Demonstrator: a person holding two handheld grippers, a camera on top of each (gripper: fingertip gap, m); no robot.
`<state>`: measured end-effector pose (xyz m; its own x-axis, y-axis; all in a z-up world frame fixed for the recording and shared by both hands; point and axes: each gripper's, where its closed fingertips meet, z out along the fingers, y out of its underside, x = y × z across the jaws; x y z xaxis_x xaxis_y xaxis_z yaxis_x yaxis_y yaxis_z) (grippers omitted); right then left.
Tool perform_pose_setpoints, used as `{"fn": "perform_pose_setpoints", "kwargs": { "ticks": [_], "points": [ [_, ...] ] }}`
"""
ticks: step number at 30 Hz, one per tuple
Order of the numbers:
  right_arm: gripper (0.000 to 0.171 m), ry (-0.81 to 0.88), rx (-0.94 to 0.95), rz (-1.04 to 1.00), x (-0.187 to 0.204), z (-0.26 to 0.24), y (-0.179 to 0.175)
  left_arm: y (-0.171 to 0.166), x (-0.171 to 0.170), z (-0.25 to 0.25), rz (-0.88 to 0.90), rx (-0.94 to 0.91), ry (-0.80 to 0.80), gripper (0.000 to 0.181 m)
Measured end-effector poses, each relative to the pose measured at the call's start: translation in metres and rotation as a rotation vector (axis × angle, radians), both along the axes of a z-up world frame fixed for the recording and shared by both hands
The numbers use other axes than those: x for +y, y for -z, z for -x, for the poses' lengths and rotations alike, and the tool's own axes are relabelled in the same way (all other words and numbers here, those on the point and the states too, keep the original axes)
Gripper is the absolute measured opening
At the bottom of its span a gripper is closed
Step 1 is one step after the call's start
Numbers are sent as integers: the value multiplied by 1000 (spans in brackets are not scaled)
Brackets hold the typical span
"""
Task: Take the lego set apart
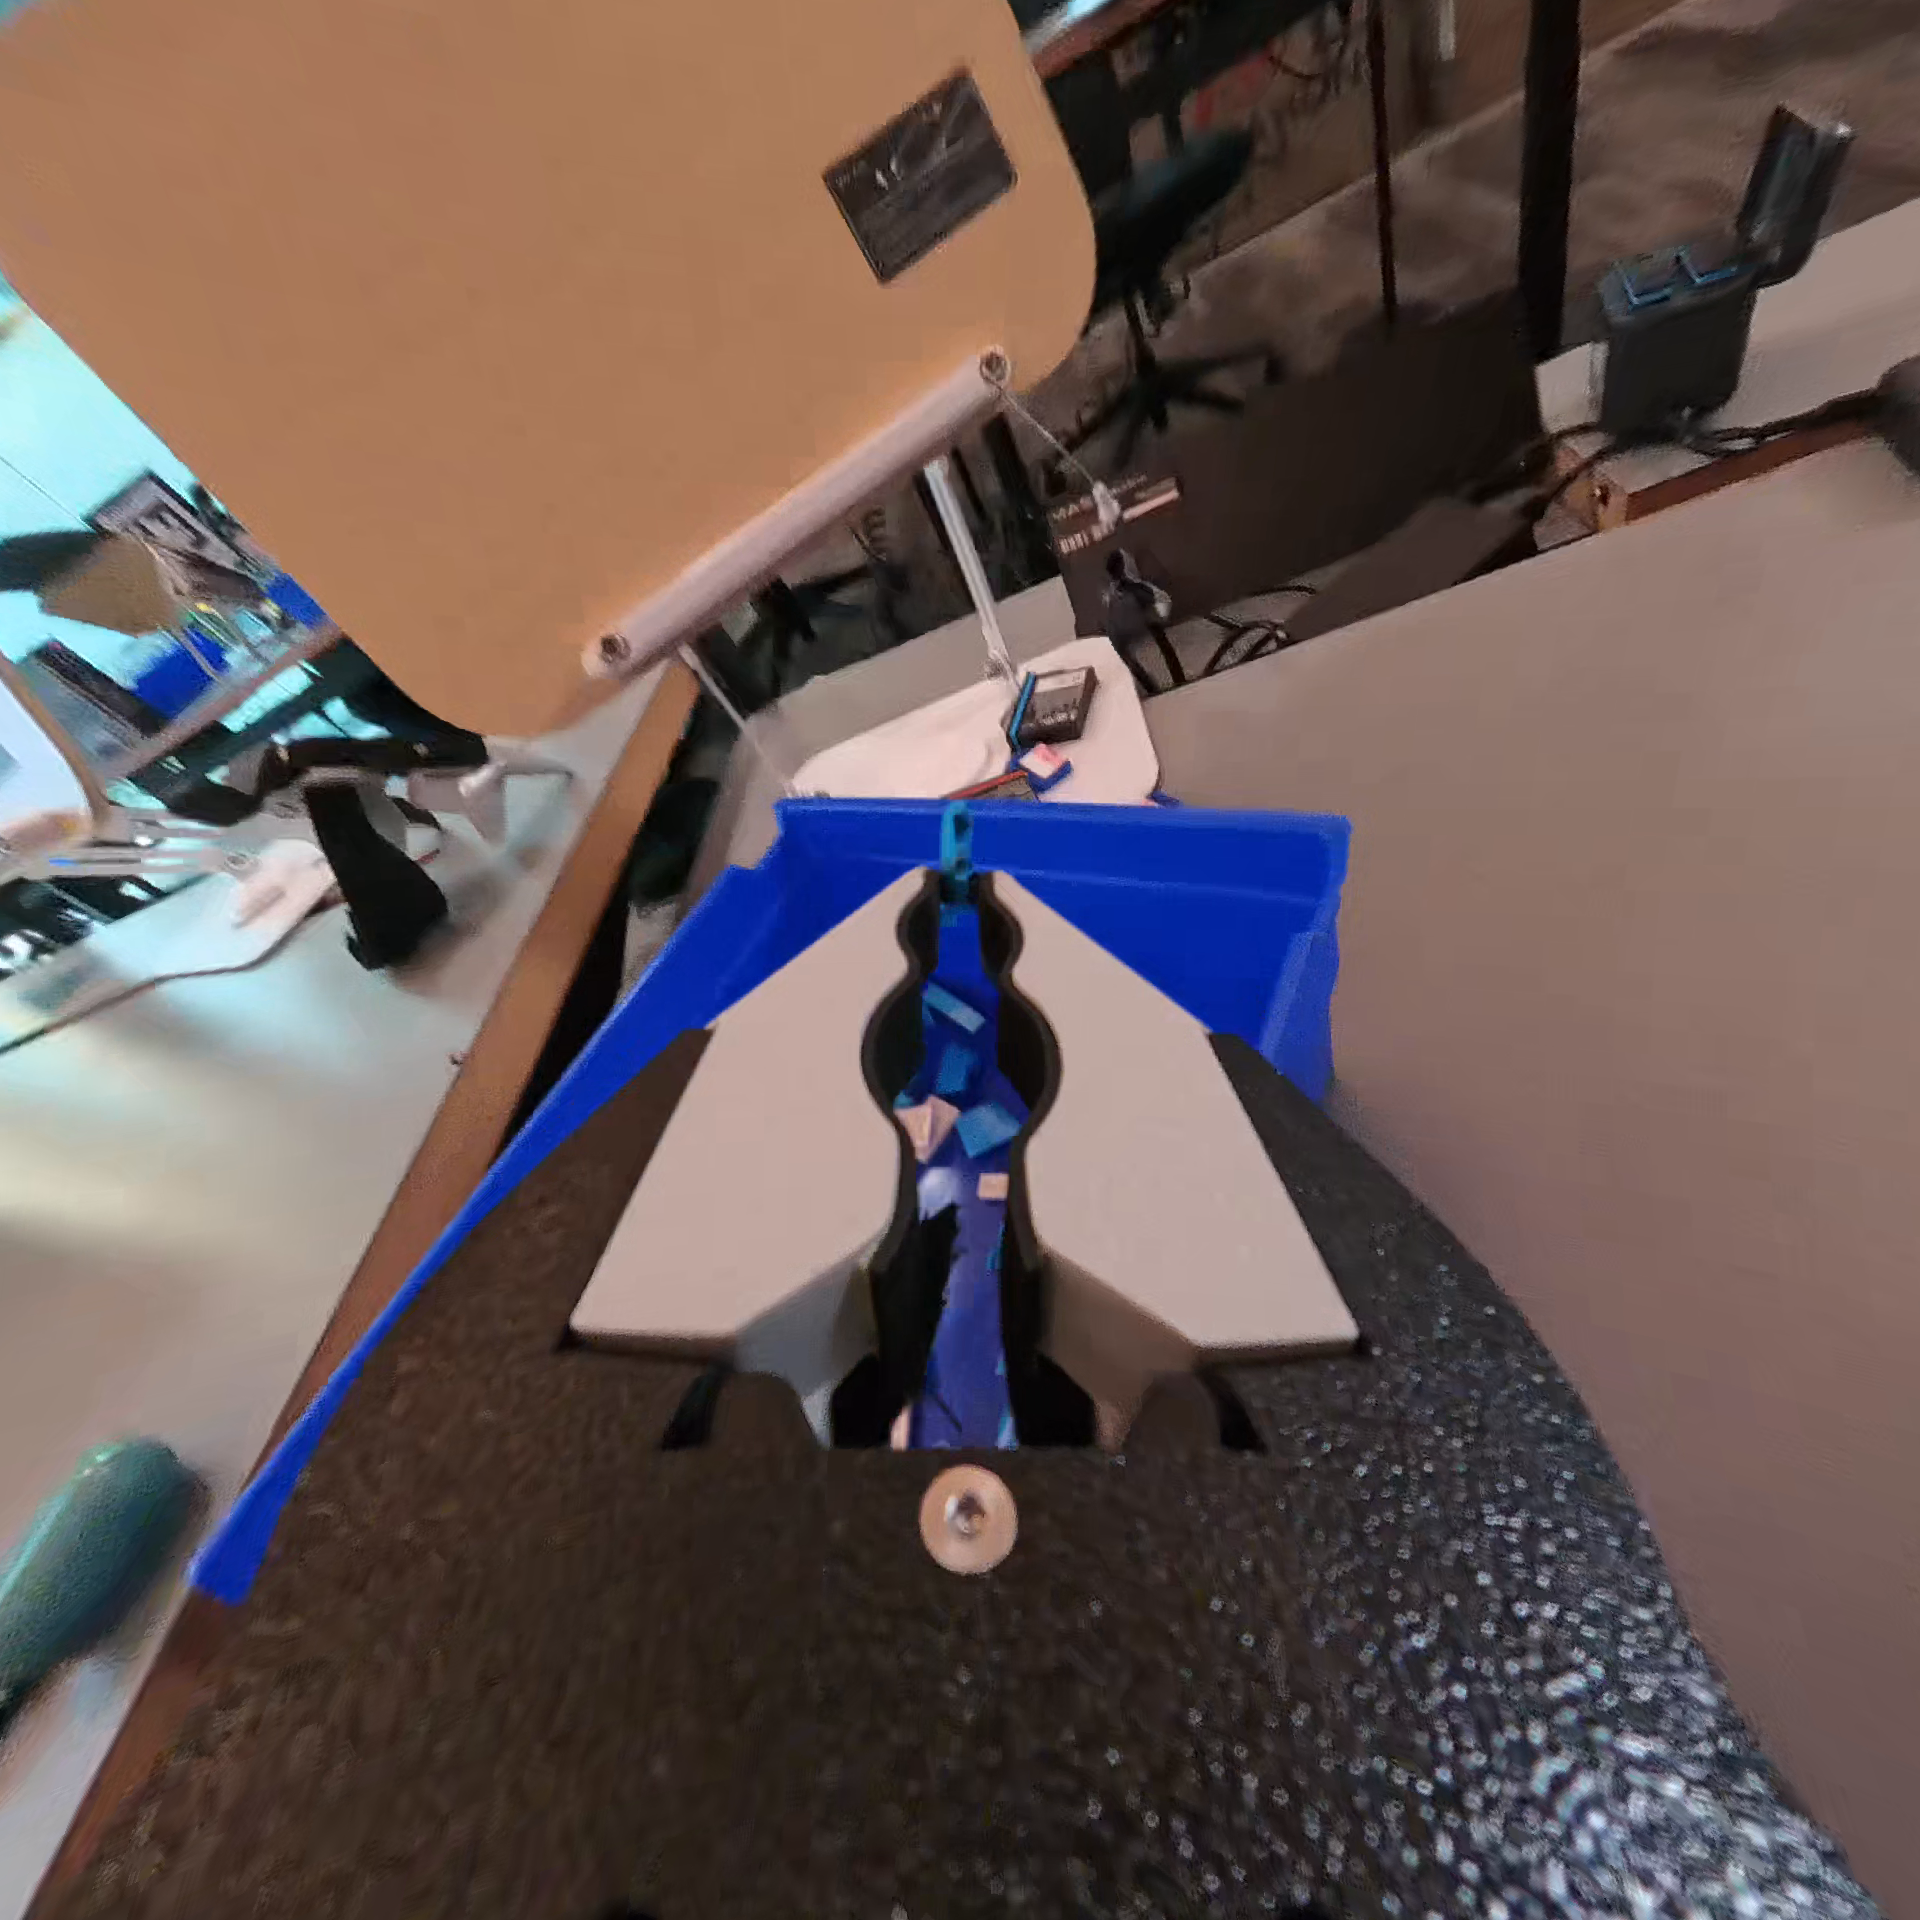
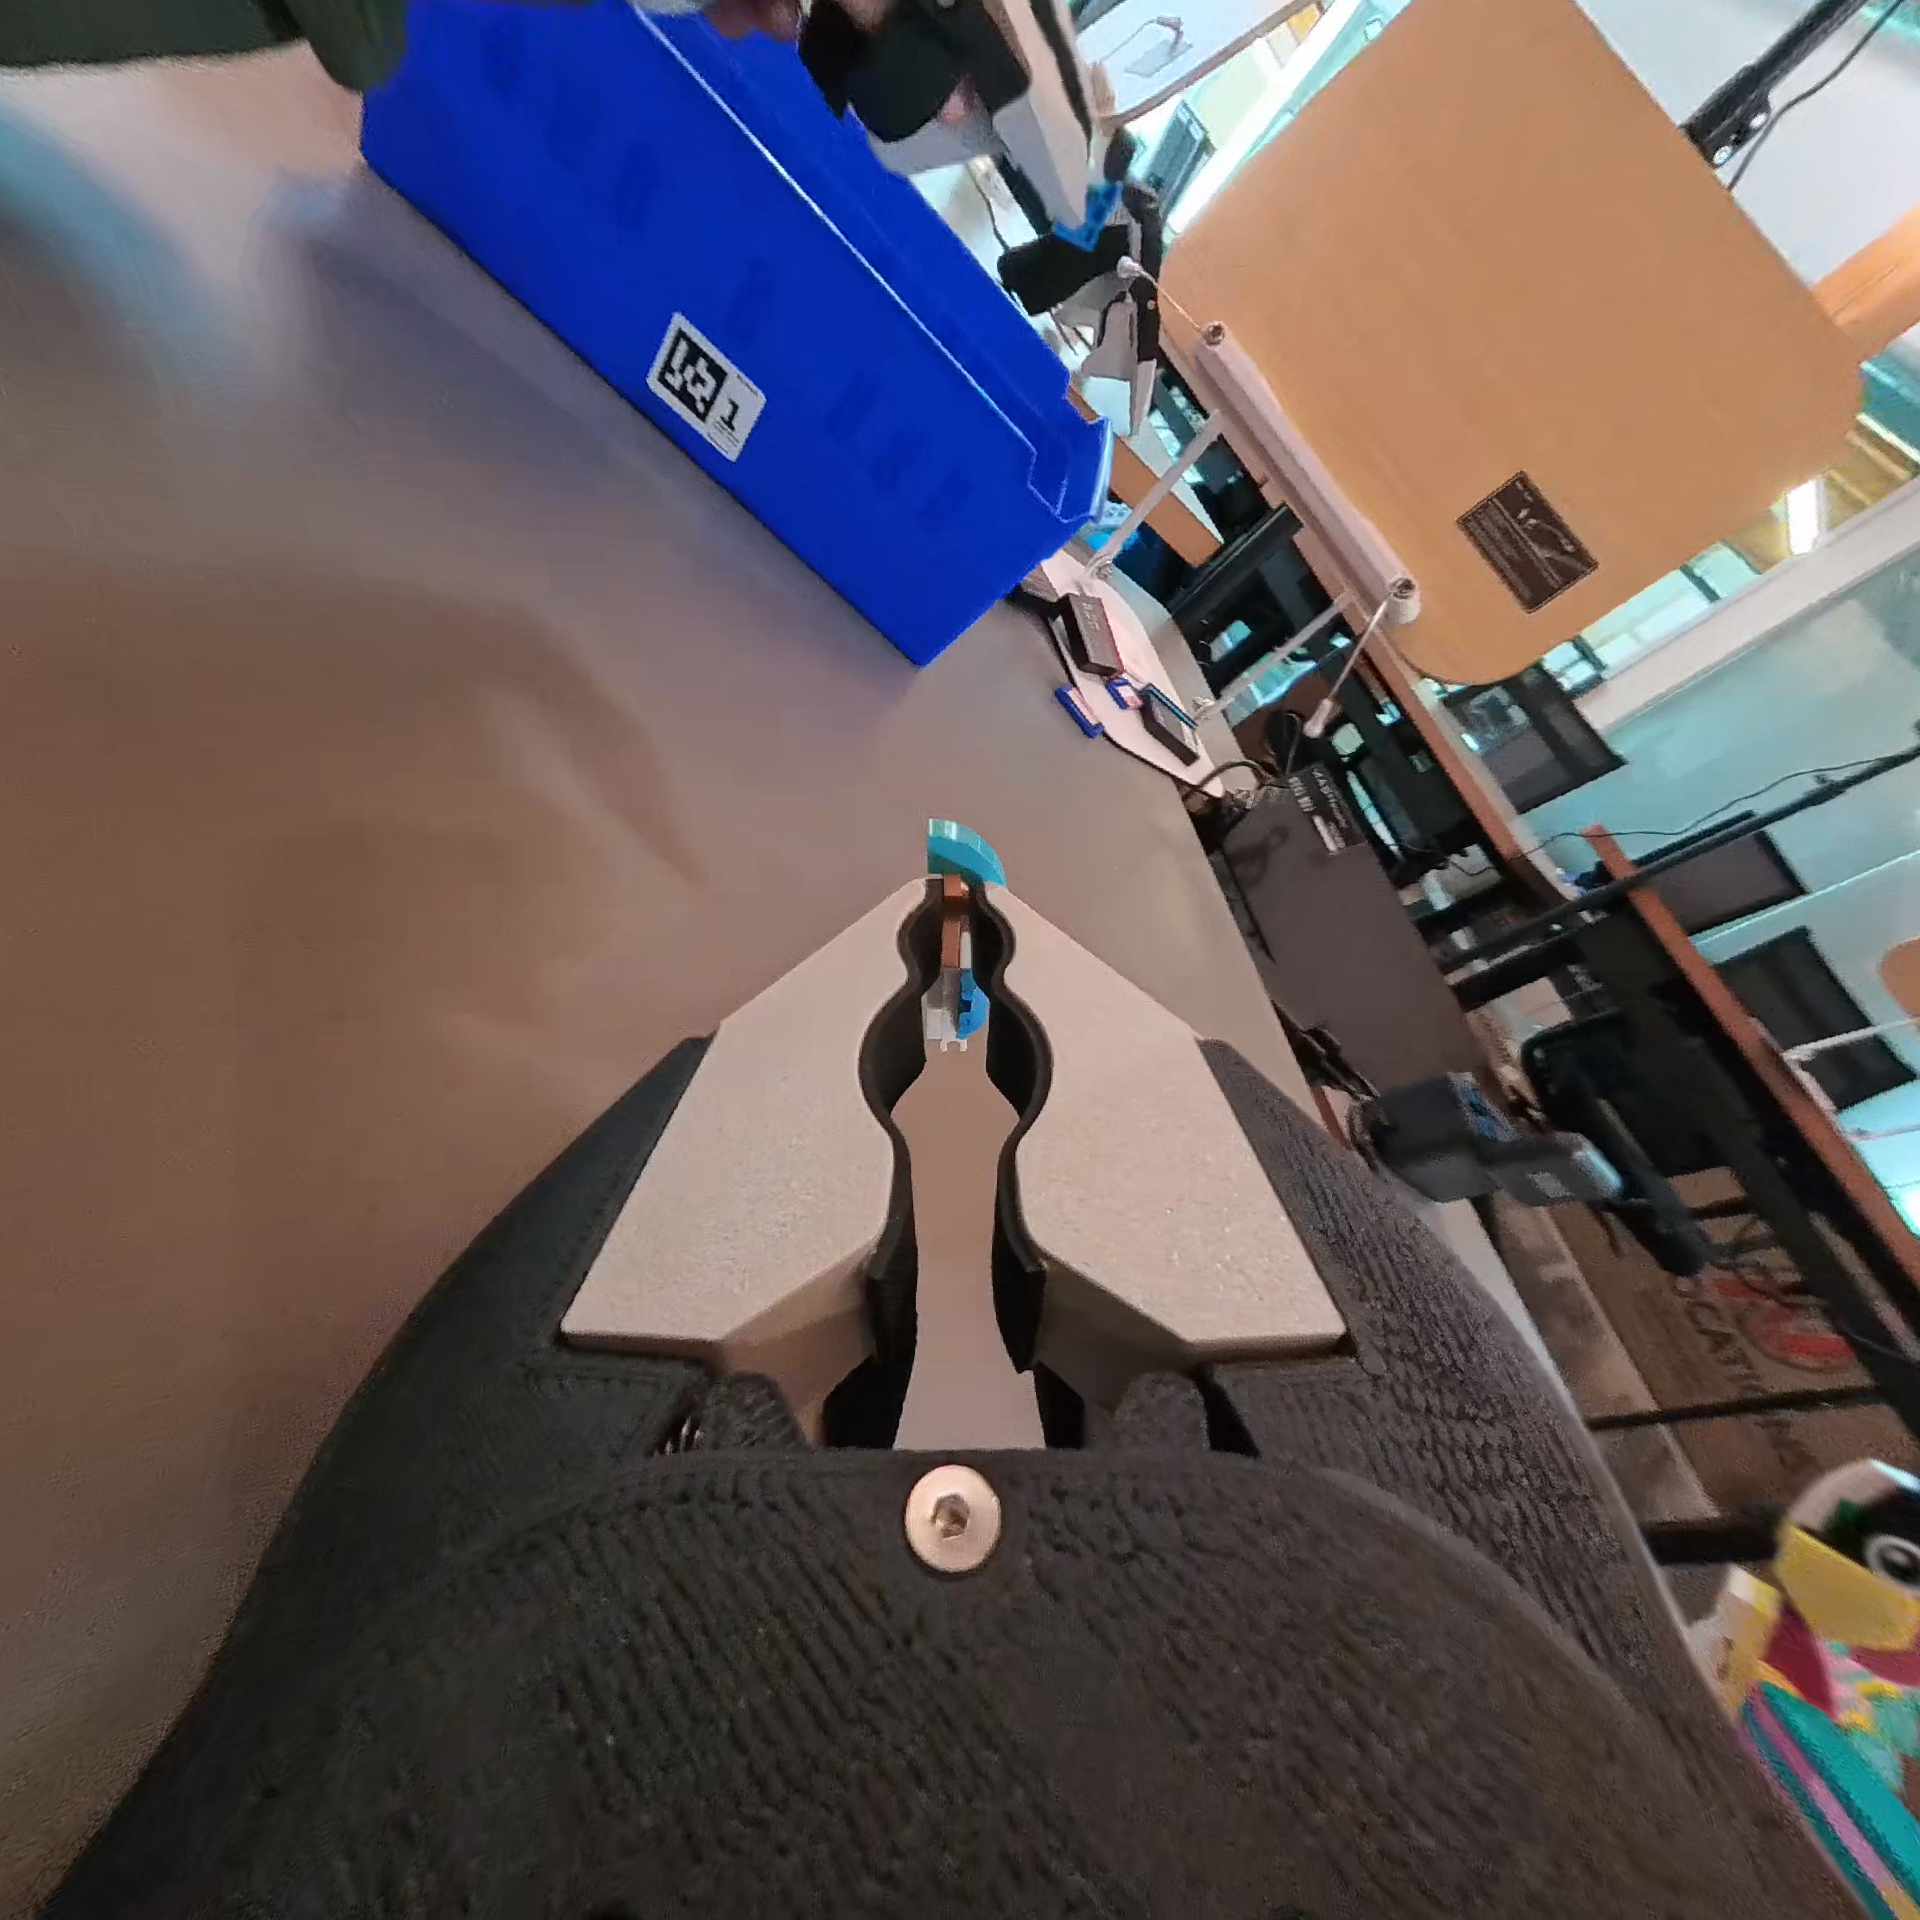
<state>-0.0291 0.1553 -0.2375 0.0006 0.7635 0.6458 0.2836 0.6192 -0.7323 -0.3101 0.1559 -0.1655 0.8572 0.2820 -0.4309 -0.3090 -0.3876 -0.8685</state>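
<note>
left gripper (image 1: 957,883) clamped on blue lego piece (image 1: 956,831) over blue bin (image 1: 1143,852) | right gripper (image 2: 956,894) clamped on small lego assembly (image 2: 961,935)

Left tongs (image 1: 957,883), right tongs (image 2: 958,894): both clamped.

Tan chair back (image 1: 499,312), grey table (image 2: 312,831), black box (image 1: 1673,343)

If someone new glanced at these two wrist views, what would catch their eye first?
Probably the bright blue bin on the grey table, with loose lego pieces inside. The left gripper holds a small blue piece above it. The right gripper pinches a small lego assembly with a turquoise curved top.
</note>
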Motion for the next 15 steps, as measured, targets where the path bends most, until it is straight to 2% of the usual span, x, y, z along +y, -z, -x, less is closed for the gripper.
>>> {"fn": "perform_pose_setpoints", "kwargs": {
  "ticks": [2, 5, 8, 11, 12, 13, 15],
  "points": [
    [3, 16, -4, -51, 1, 1, 0, 0, -1, -2, -1, -6, 8, 5],
    [3, 26, -16, -109, 0, 1, 0, 9, -3, -1, 50, -56, -8, 22],
    [3, 42, -35, -180, 1, 2, 2, 19, -7, 8, 100, -117, -44, 49],
    [3, 70, -28, -271, 2, 2, -1, 15, -4, 0, 81, -152, -5, 91],
    [2, 84, -25, -312, 3, 2, -3, 7, 0, -17, 49, -145, 67, 95],
    [2, 102, -23, -361, 5, 1, -5, -4, 6, -44, 1, -153, 189, 90],
    [2, 131, -37, -454, 7, 1, -6, -21, 10, -128, -77, -249, 557, 63]
  ]
}}
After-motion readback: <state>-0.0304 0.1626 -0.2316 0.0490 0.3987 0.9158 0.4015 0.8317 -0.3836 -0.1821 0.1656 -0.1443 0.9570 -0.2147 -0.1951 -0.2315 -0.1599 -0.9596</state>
